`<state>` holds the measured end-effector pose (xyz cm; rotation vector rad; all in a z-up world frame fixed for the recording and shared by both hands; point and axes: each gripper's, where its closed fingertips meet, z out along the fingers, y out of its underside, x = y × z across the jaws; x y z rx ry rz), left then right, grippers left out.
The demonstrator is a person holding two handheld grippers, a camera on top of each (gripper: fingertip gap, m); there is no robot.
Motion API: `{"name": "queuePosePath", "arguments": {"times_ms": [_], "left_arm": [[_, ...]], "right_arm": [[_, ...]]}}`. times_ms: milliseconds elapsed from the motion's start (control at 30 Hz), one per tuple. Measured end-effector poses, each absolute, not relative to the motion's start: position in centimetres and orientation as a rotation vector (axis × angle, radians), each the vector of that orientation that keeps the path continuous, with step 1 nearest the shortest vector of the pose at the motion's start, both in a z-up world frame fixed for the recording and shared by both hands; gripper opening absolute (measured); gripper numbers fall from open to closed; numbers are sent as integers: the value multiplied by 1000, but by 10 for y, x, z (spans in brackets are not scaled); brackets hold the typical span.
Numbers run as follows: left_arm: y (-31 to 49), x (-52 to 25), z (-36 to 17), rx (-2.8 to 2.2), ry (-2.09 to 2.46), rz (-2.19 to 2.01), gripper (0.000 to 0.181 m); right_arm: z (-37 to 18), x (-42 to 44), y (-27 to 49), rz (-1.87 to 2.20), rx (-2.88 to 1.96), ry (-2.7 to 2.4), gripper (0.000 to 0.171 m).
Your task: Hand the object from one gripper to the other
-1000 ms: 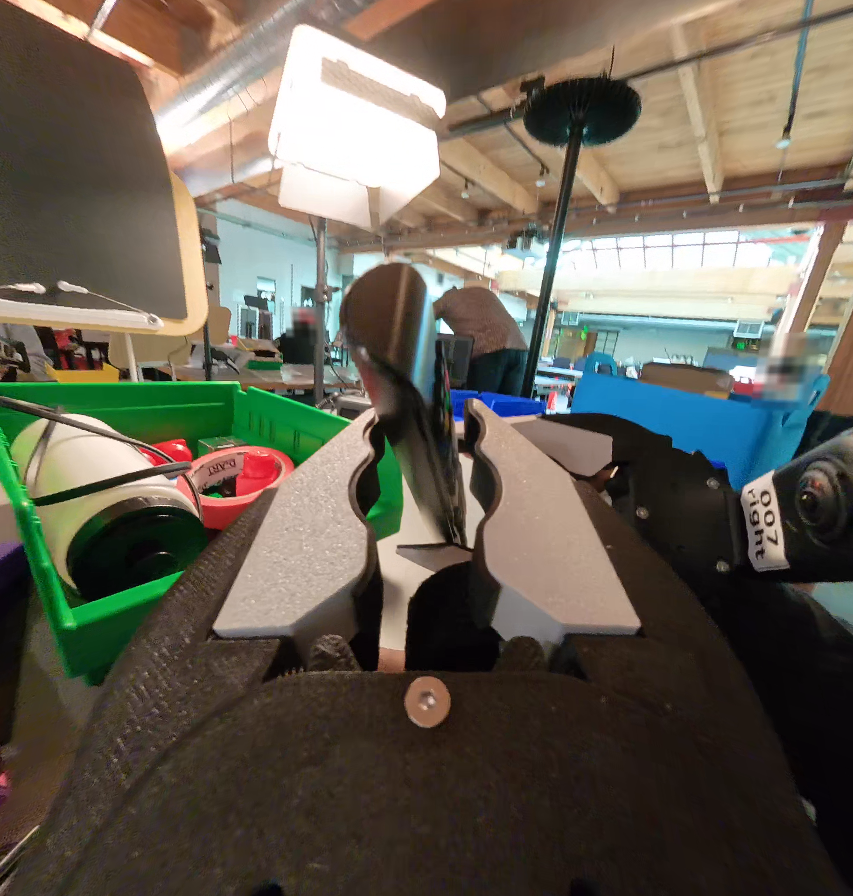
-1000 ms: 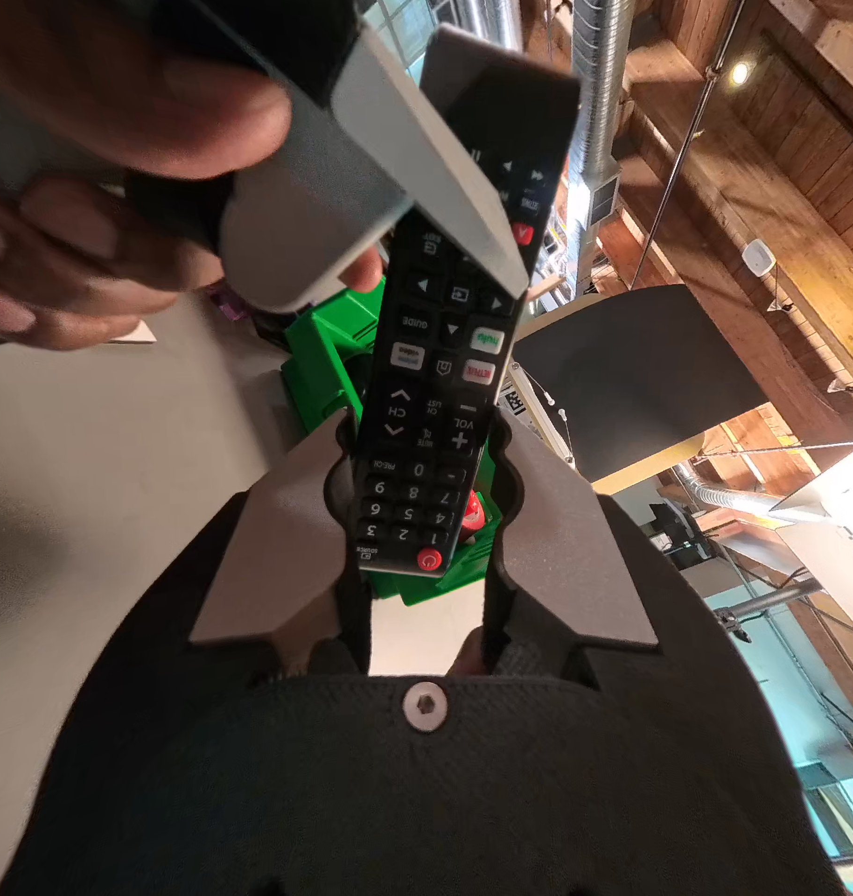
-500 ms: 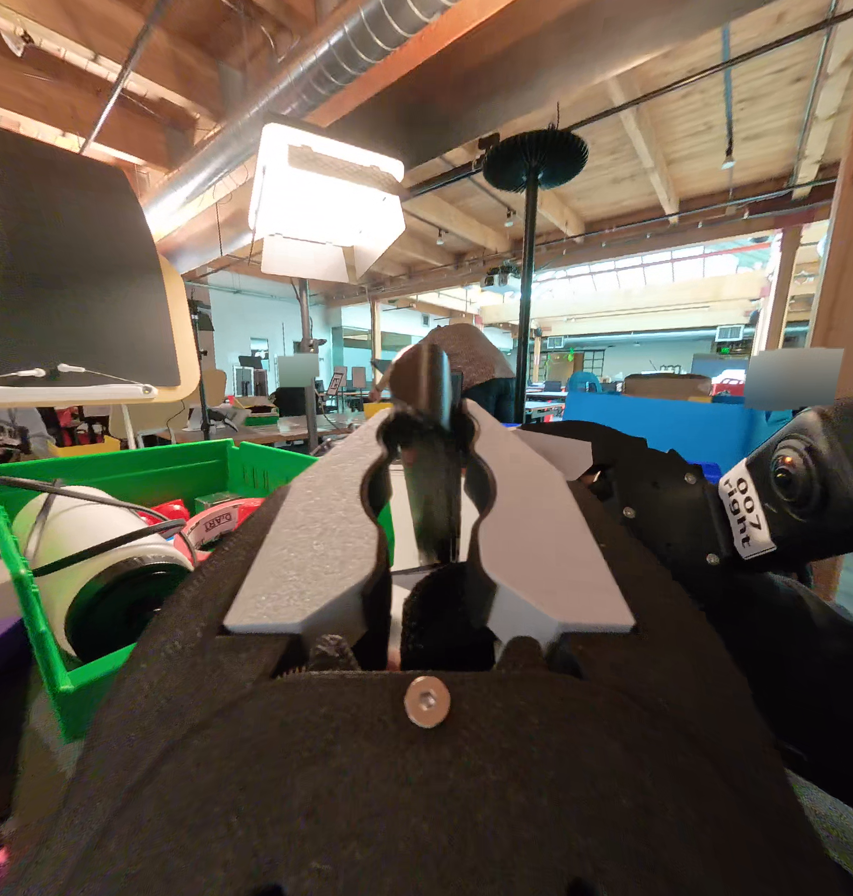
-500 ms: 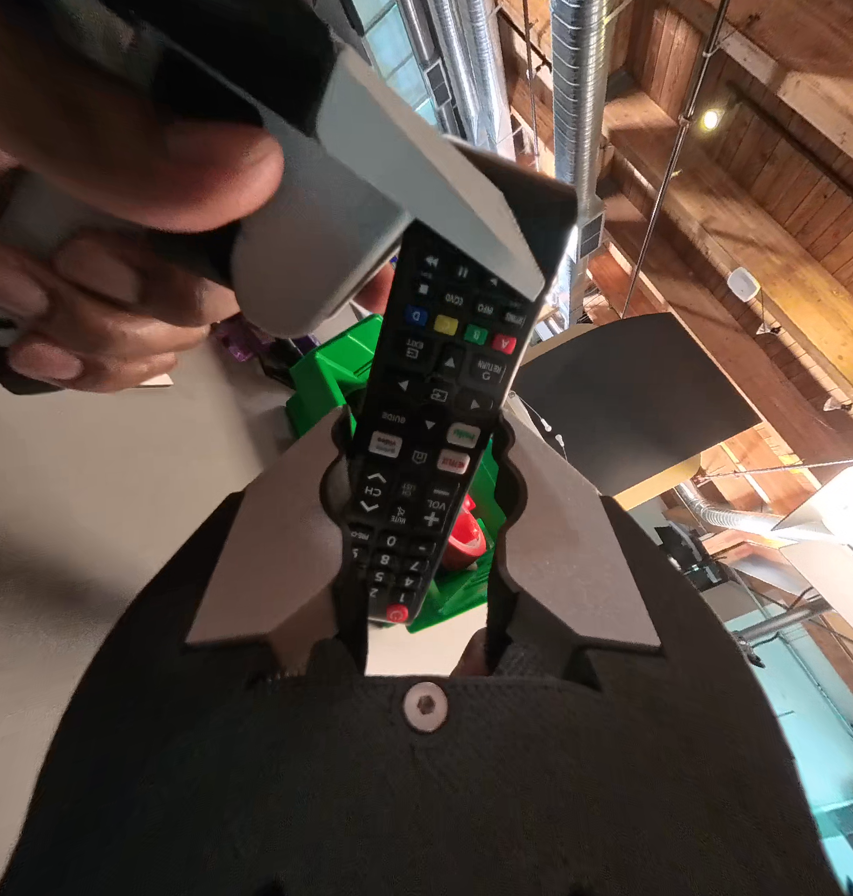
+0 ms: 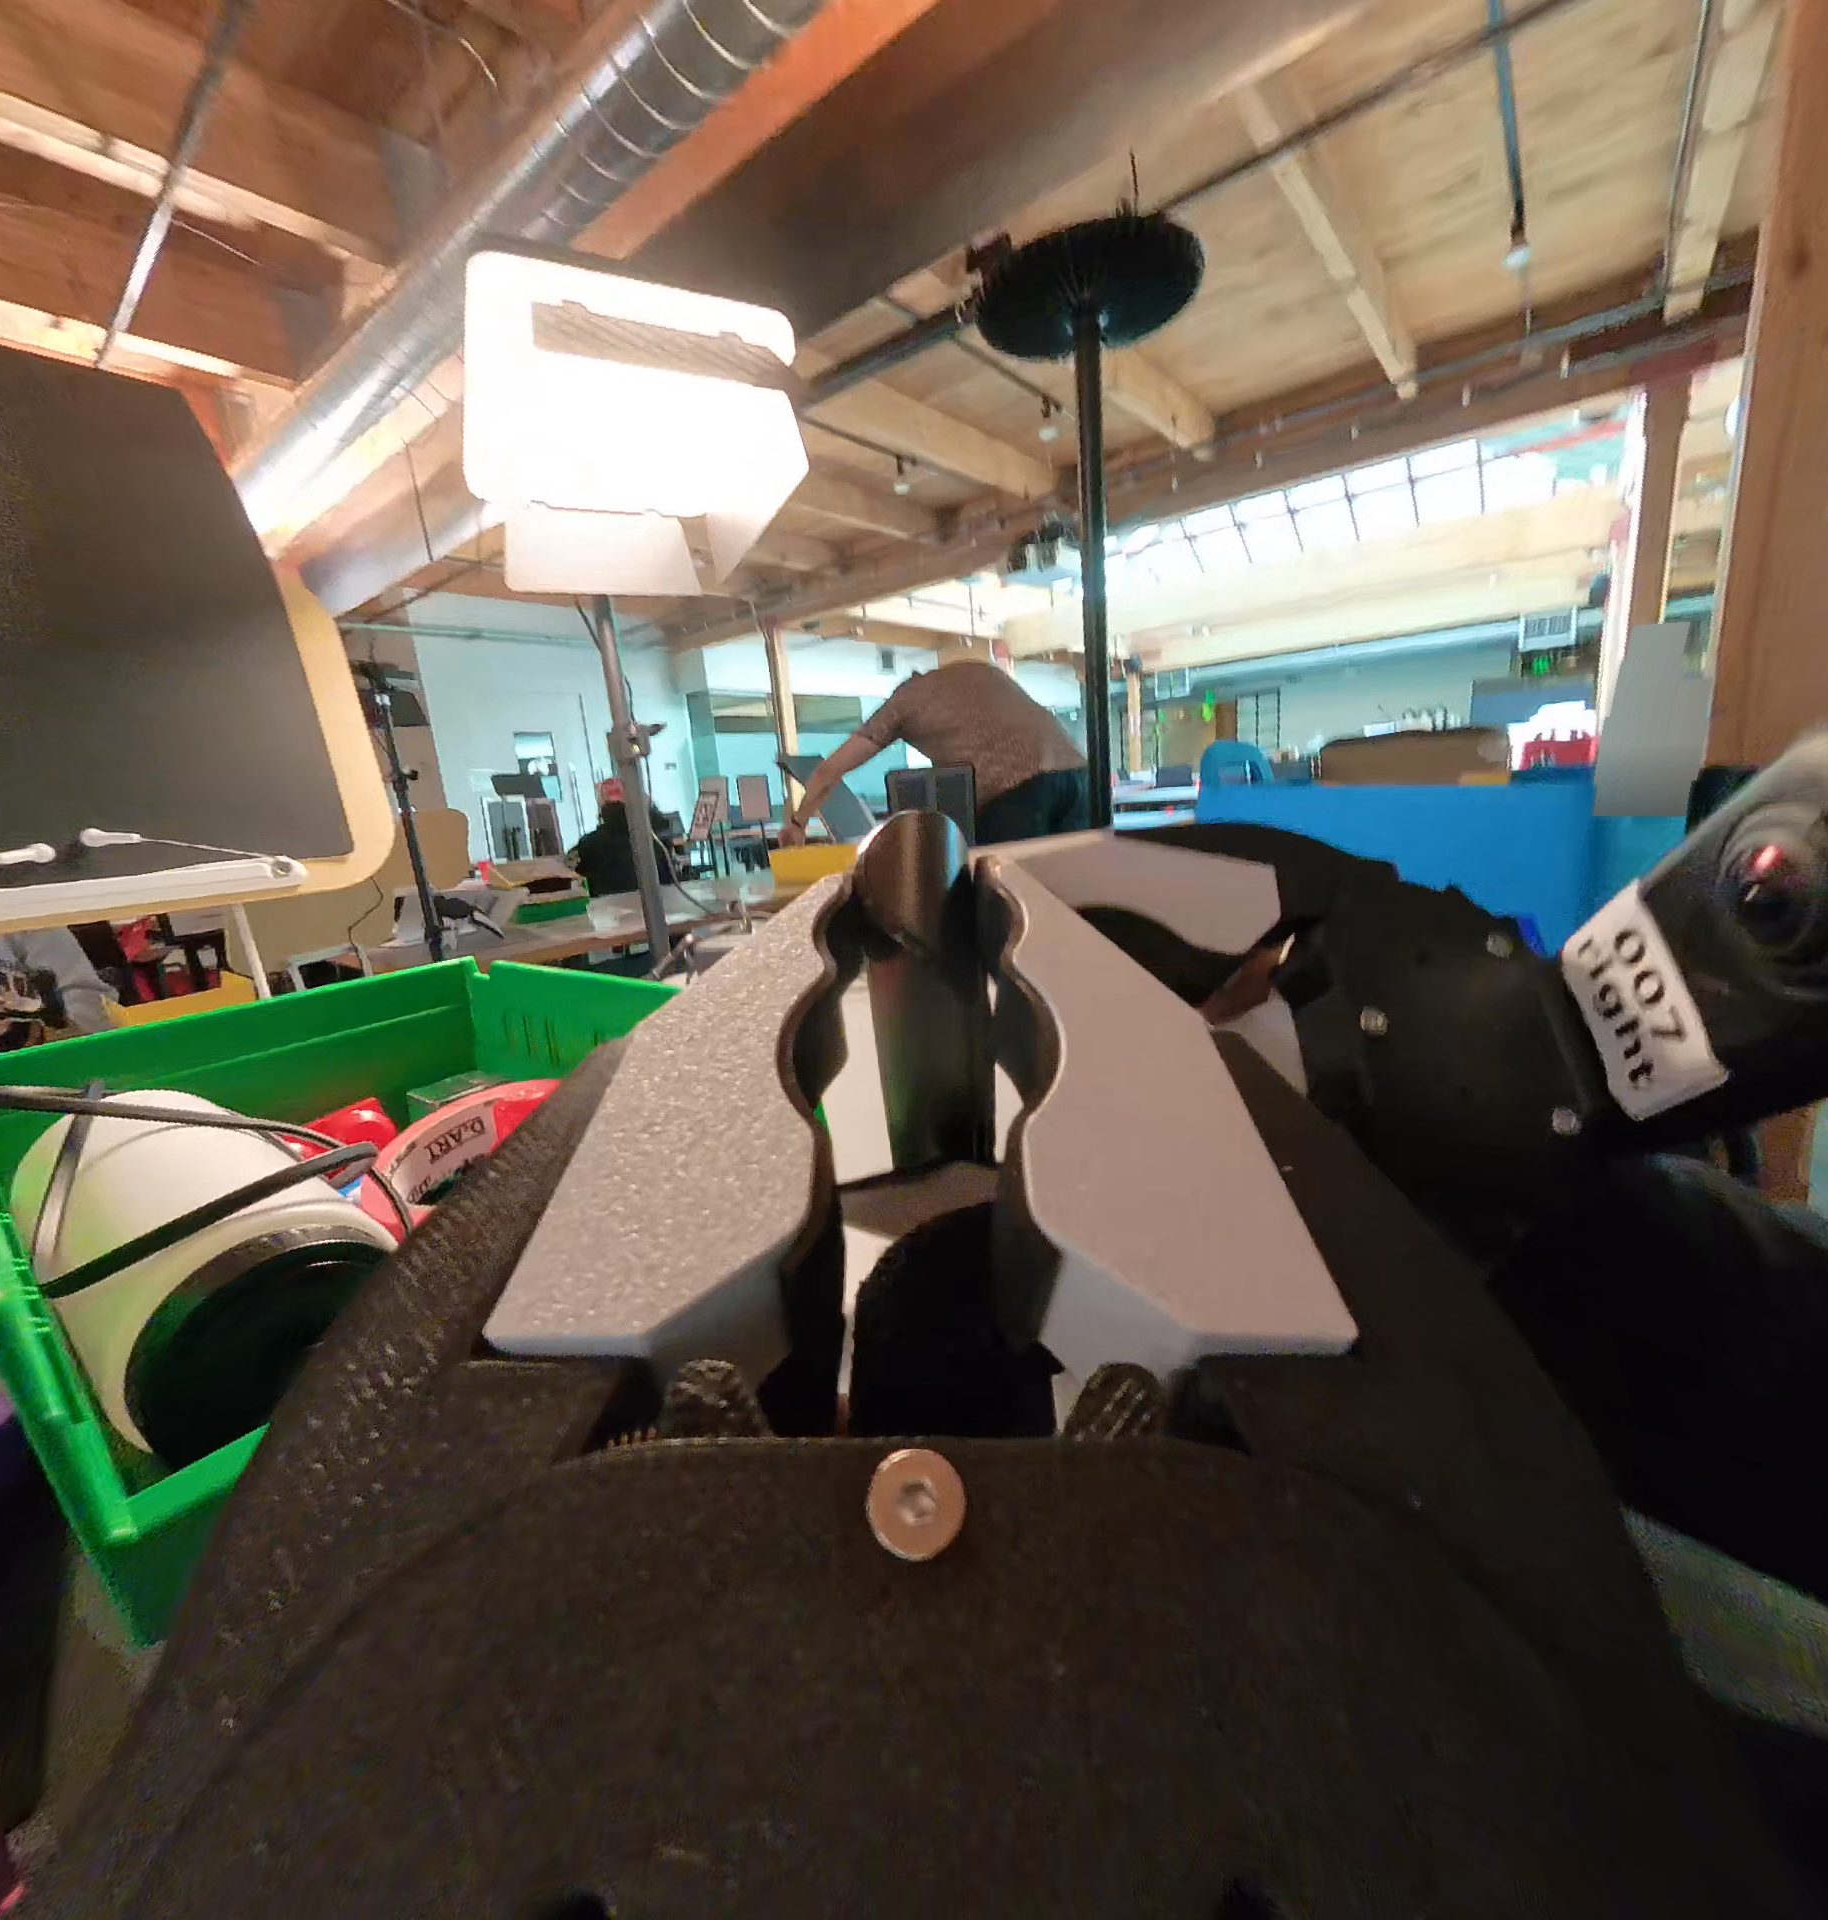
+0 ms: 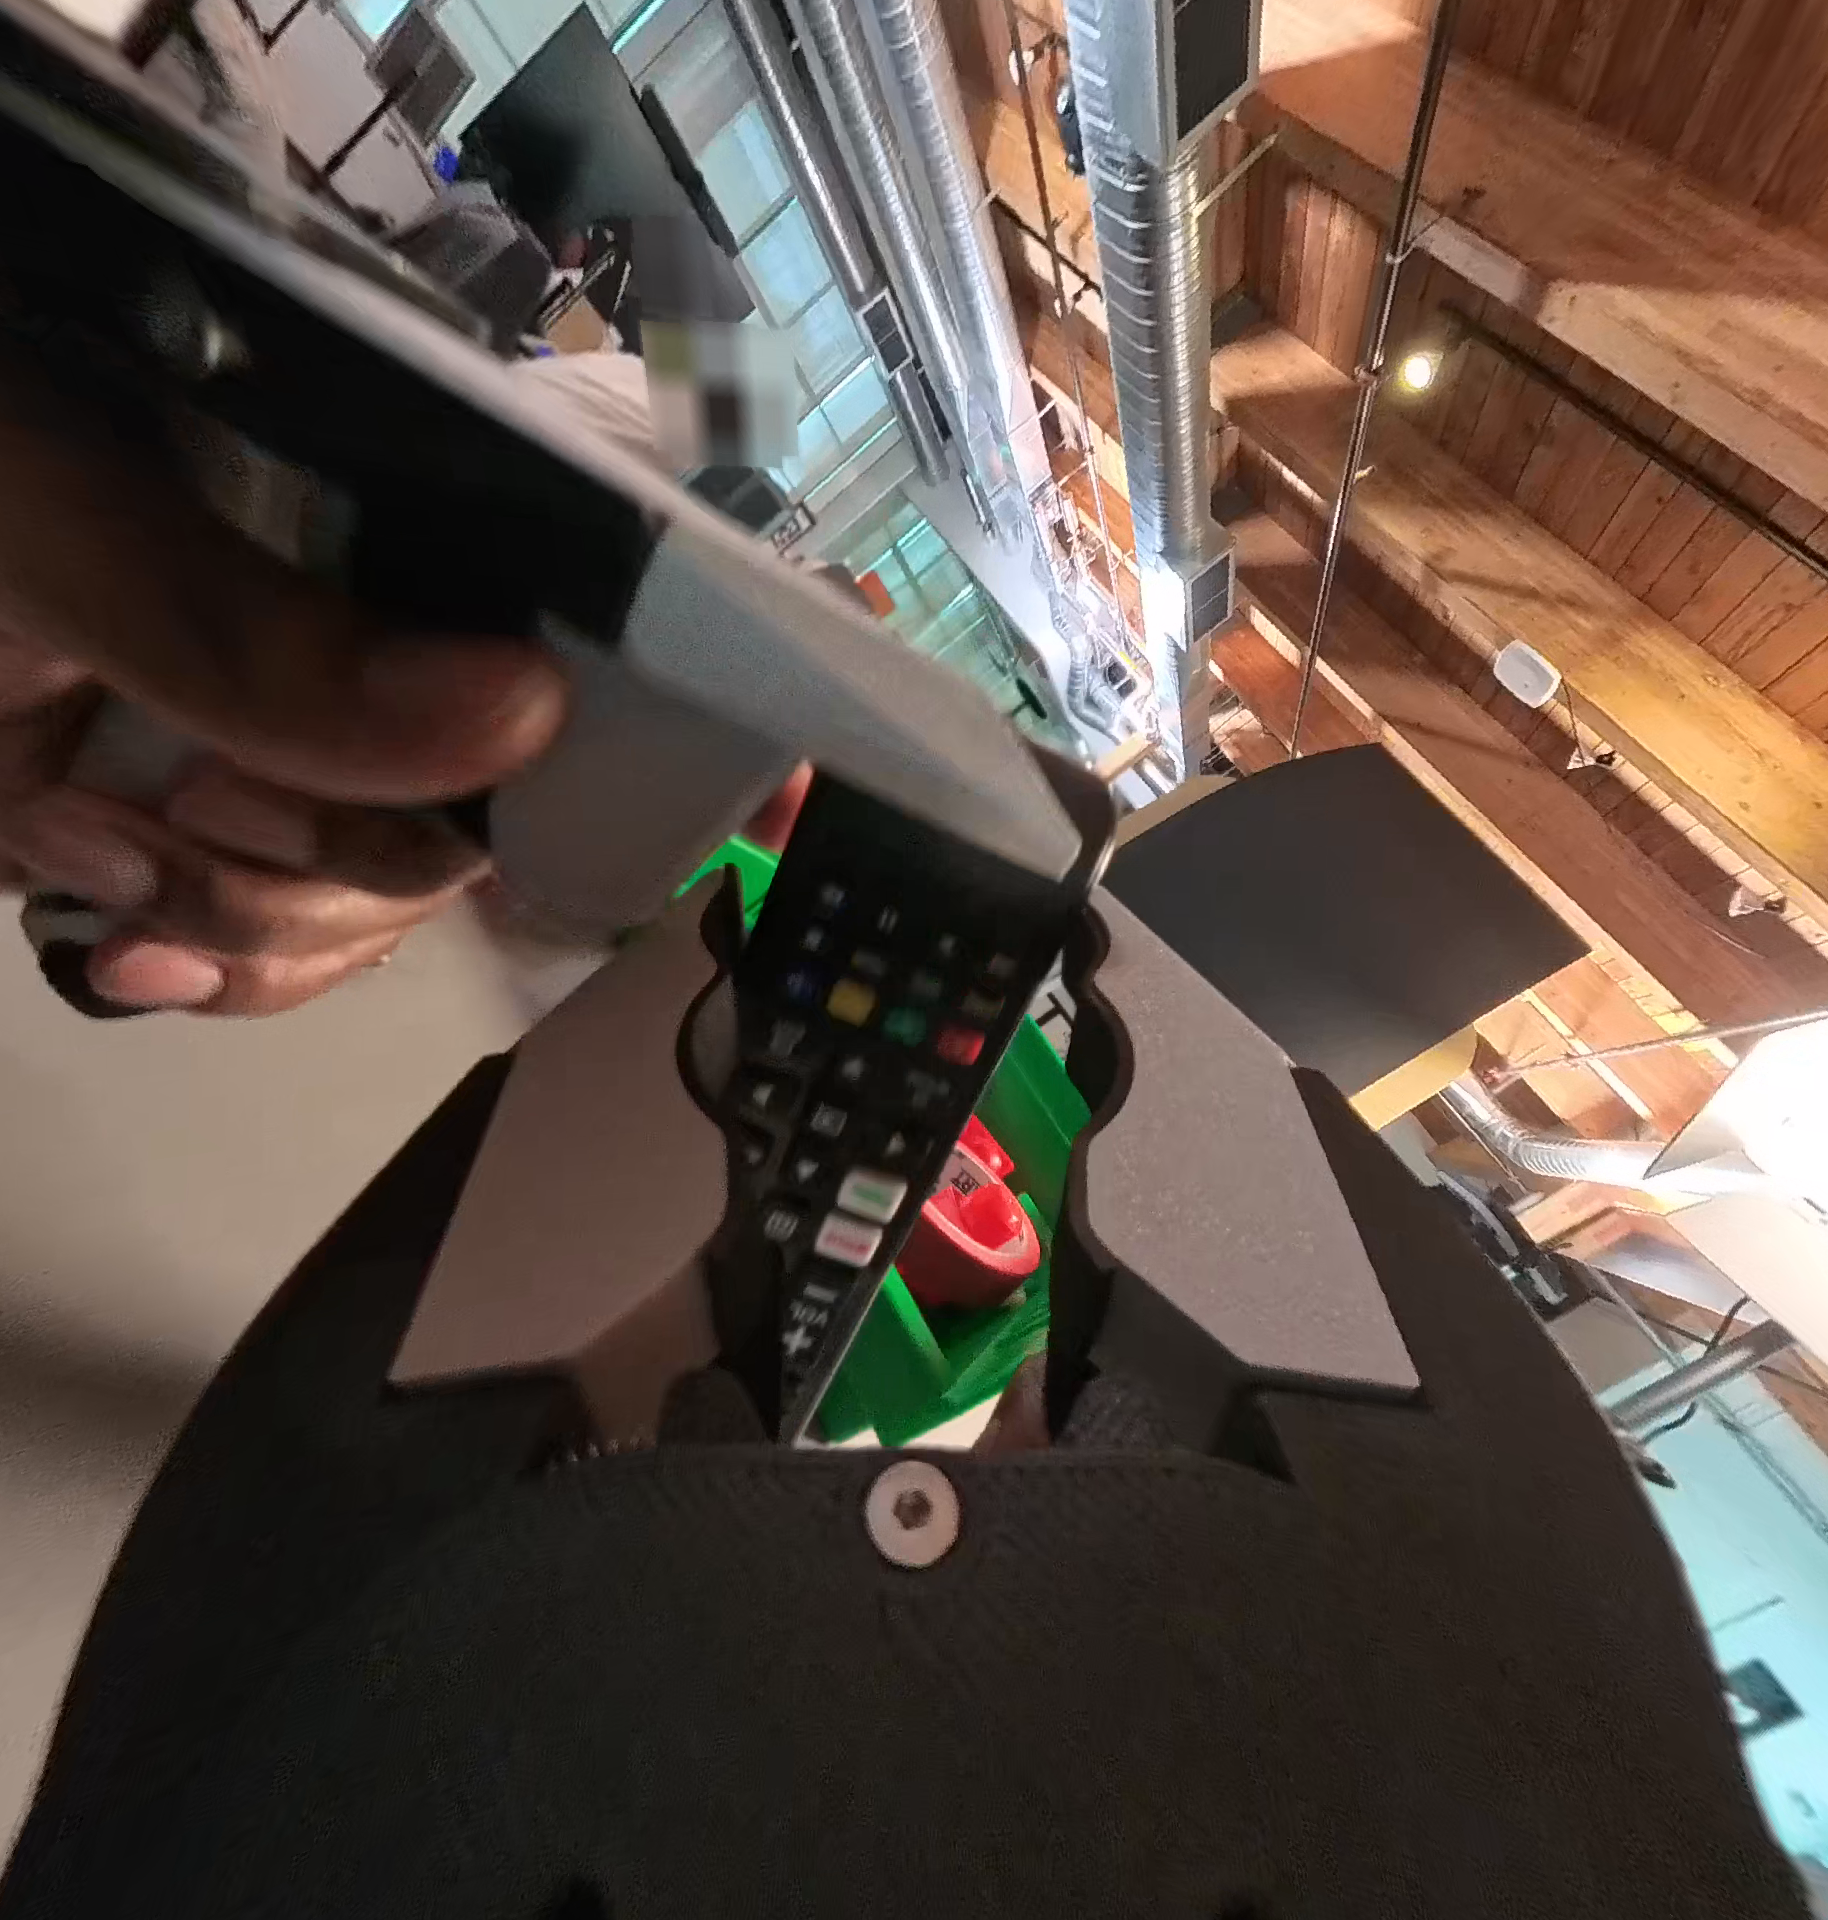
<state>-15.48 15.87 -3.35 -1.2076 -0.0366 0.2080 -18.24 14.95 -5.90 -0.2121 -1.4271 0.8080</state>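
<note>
A black remote control [image 5: 925, 997] is held up in the air, above the table, between the two grippers. In the left wrist view the remote is seen edge-on, and it is pinched near its top end by the two grey fingers [image 5: 681, 1122] of the left gripper [image 5: 915, 888]; both fingers are pressed against its sides. In the right wrist view the button side of the remote [image 6: 868, 1081] is shown, tilted, with its lower end deep between the fingers of the right gripper [image 6: 899, 914]. The right jaws are spread wider than the remote, and a gap is left on the right side; whether the left finger is touched by the remote cannot be told. A hand [image 6: 214, 831] is wrapped around the left gripper's handle, and much of the upper left of that view is covered by it. The top of the remote is hidden there by the left gripper's grey finger [image 6: 785, 727]. A green bin [image 5: 297, 1049] is seen just beside the left gripper, on the table. A white roll [image 5: 172, 1247] with black cords and a red tape roll [image 5: 453, 1132] are kept inside the bin. The grey table [image 6: 162, 1195] is seen below. Farther back, a bright lamp [image 5: 629, 416] on a stand, a black pole [image 5: 1095, 582] and a blue bin [image 5: 1409, 831] are seen. A person [image 5: 972, 748] is bent over a desk far behind.
</note>
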Motion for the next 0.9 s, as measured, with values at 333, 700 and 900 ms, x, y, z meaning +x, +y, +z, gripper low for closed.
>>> {"name": "queuePosePath", "arguments": {"times_ms": [333,700,900], "left_arm": [[152,-158,-24,-1141,-78,184,47],[192,-153,-77,-1483,-27,195,54],[190,-139,-76,-1463,59,156,33]], "right_arm": [[-29,-177,182,1000,-409,-1283,59],[-7,-169,206,1390,-631,-1142,58],[-2,-165,196,1432,-600,-1119,58]]}}
